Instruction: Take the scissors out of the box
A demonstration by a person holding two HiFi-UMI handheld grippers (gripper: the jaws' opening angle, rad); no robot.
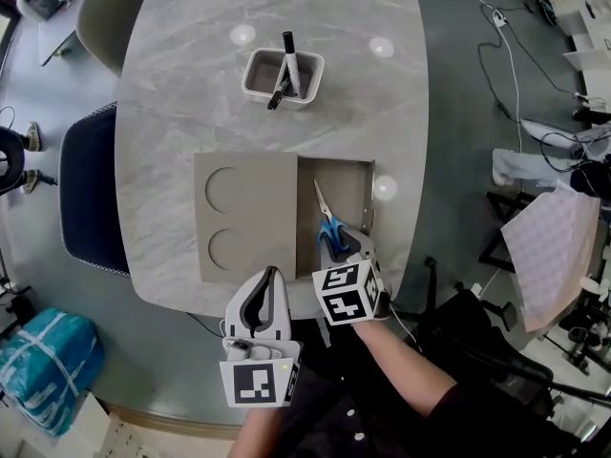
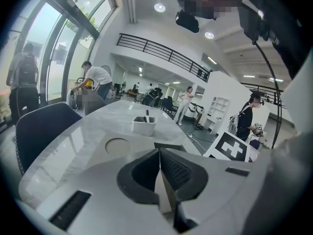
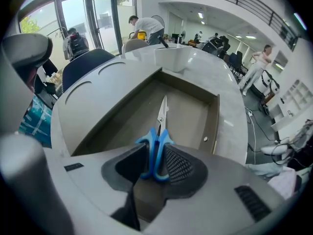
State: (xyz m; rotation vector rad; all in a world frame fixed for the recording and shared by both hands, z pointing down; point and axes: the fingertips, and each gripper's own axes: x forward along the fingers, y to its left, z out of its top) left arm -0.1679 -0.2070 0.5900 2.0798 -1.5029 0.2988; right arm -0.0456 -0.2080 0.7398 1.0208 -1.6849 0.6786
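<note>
Right now the right gripper (image 1: 351, 252) points steeply down into the open box (image 1: 368, 191), and its jaws are closed on the blue handles of the scissors (image 1: 329, 225). In the right gripper view the two handle loops sit between the pads, one against the plain jaw on the left side and one against the ribbed pad on the right. The blades run straight out ahead of the jaw tips, closed together, along the box floor. The scissors (image 3: 159, 129) lie inside the box (image 3: 213, 121), close to the wall nearest that gripper. The far wall stands beyond the blade tips.

To the left of the right gripper's jaws, touching the box's side, lies a flat panel (image 1: 246, 216) with two round cut-outs. The left gripper (image 1: 271, 277) hangs at the near edge of that panel, just beside the right gripper and behind its tips. In the left gripper view its jaws (image 2: 160, 153) are pressed together with nothing between them.

Well ahead of both grippers, past the box, a white tray (image 1: 260, 72) stands on the grey marble table (image 1: 181, 93) with a black marker (image 1: 290, 61) leaning in it. Off to the left of the left gripper a dark blue chair (image 1: 91, 198) sits against the table's edge.
</note>
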